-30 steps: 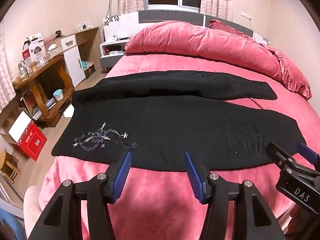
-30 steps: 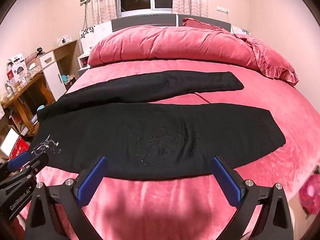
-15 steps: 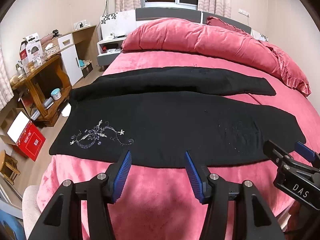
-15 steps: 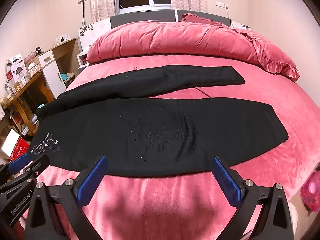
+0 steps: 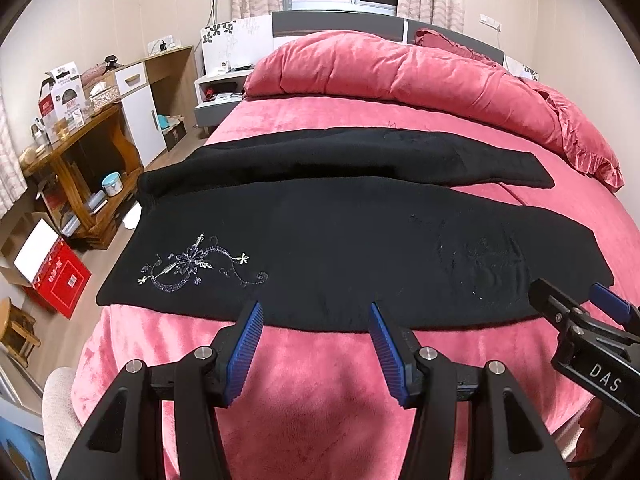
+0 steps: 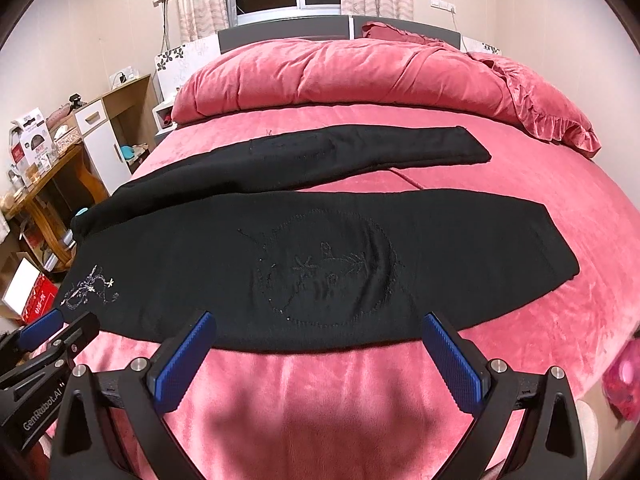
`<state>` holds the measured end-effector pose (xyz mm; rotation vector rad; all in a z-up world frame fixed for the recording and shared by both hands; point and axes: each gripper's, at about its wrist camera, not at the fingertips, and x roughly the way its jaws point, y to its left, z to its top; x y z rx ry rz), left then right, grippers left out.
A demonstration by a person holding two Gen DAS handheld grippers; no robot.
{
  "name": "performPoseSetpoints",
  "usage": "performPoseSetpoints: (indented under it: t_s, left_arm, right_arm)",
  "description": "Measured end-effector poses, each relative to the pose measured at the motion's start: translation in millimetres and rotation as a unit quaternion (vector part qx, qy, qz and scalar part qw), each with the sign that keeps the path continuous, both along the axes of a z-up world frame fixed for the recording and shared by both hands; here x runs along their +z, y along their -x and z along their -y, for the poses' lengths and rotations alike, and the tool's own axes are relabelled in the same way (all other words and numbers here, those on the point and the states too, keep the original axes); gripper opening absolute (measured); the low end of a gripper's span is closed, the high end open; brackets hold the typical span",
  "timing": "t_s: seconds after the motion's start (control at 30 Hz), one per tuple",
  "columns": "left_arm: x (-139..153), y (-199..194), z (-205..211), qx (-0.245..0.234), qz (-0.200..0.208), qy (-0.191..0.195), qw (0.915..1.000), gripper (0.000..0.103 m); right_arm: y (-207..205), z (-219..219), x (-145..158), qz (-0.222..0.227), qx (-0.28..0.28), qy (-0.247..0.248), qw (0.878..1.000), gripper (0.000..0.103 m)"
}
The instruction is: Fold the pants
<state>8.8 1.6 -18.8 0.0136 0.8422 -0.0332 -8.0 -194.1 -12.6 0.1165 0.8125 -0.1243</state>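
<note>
- Left wrist view: left gripper (image 5: 316, 320) at lower centre, blue fingers (image 5: 245, 344) apart, nothing between them, above pink bed (image 5: 320, 400).
- Pants (image 5: 340, 248), black, flat across mid-frame, two legs side by side; silver embroidery (image 5: 196, 266) at left.
- Right gripper (image 6: 320, 334), lower centre of right wrist view: fingers wide apart, empty, at pants' near hem.
- Desk (image 5: 76, 136), upper left.
</note>
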Motion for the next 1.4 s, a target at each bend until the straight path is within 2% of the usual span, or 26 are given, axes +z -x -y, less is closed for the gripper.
performPoseSetpoints:
  t_s: [0.53,1.1,1.17,1.27,1.4]
  left_arm:
    - [-3,-1,-2,-0.003,-0.012,0.006,0.9999,0.056]
    - [-10,-10,-12,0.017,-0.031,0.018,0.9992,0.056]
    - [-11,-12,-16,0.021,-0.038,0.026,0.9987,0.056]
    - [-17,-18,-26,0.013,-0.056,0.064,0.9963,0.056]
    - [-29,-24,-54,0.015,-0.065,0.162,0.9845,0.056]
  right_arm:
    - [-2,1,-3,-0.004,-0.001,-0.003,1.000,0.103]
    - [-3,9,-5,0.002,-0.001,-0.005,1.000,0.103]
    - [-4,14,-7,0.003,0.003,-0.019,1.000,0.103]
    - [-6,20,-10,0.003,0.014,-0.032,0.999,0.103]
    - [-10,35,-15,-0.020,-0.004,-0.021,1.000,0.103]
